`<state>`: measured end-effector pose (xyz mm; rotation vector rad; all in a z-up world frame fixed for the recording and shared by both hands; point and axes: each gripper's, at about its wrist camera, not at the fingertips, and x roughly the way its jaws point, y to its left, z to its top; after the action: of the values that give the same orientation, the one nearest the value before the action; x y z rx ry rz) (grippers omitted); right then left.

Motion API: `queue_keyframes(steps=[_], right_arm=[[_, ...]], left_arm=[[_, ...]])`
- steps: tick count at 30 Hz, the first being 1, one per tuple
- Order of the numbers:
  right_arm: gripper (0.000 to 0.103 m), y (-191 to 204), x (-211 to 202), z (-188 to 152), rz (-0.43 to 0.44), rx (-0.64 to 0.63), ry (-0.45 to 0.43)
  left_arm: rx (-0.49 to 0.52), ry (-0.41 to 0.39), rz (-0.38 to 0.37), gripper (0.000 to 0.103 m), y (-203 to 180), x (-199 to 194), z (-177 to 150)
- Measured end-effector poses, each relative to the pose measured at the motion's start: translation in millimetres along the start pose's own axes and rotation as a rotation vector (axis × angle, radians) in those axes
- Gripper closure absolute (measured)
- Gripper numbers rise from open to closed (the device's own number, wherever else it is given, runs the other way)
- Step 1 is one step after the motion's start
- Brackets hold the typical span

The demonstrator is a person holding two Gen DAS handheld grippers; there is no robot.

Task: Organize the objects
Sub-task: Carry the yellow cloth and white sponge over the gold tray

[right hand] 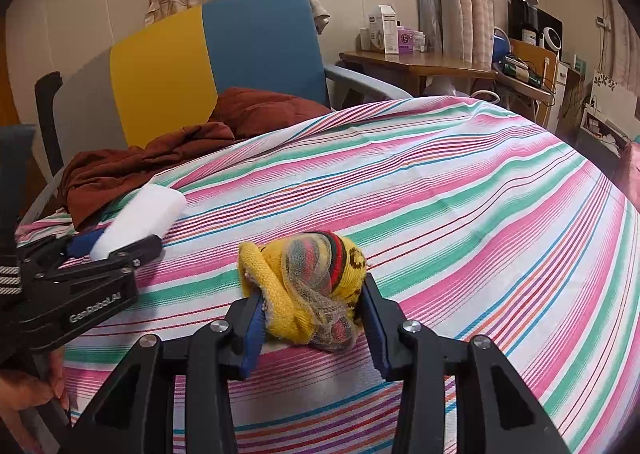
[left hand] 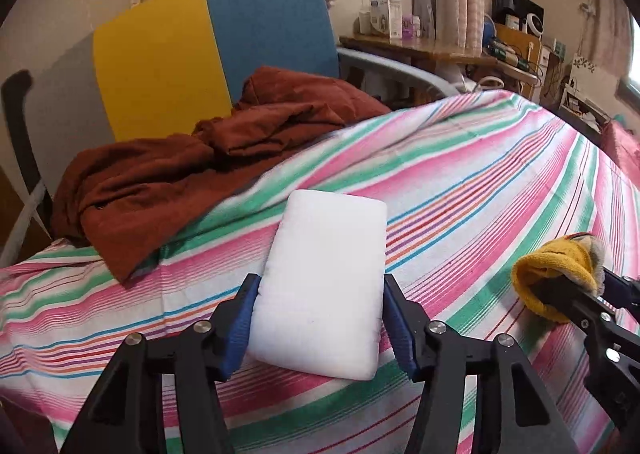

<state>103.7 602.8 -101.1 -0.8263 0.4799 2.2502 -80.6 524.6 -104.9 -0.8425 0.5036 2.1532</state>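
White foam block (left hand: 324, 286) in left jaws, knitted yellow bundle (right hand: 316, 290) in right

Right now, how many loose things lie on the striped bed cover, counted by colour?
White: 1, the white foam block, between the pads of the left gripper.
Yellow: 1, the yellow rolled sock, clamped in the right gripper.
Rust brown: 1, the crumpled rust-brown cloth, partly on the striped bed cover.
Total: 3
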Motion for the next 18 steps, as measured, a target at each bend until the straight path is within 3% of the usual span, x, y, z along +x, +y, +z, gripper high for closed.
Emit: queue_keyframes(steps=[12, 18], right_arm=[[0.06, 5.7, -2.7, -0.3, -0.038, -0.028, -0.015], [0.06, 6.4, -23.3, -1.8, -0.046, -0.029, -0.103]], left_arm=[[-0.028, -0.117, 0.046, 0.044, 7.5, -51.7, -27.1], [-0.002, -0.155, 0.03, 0.044, 2.2, -84.4, -48.9]])
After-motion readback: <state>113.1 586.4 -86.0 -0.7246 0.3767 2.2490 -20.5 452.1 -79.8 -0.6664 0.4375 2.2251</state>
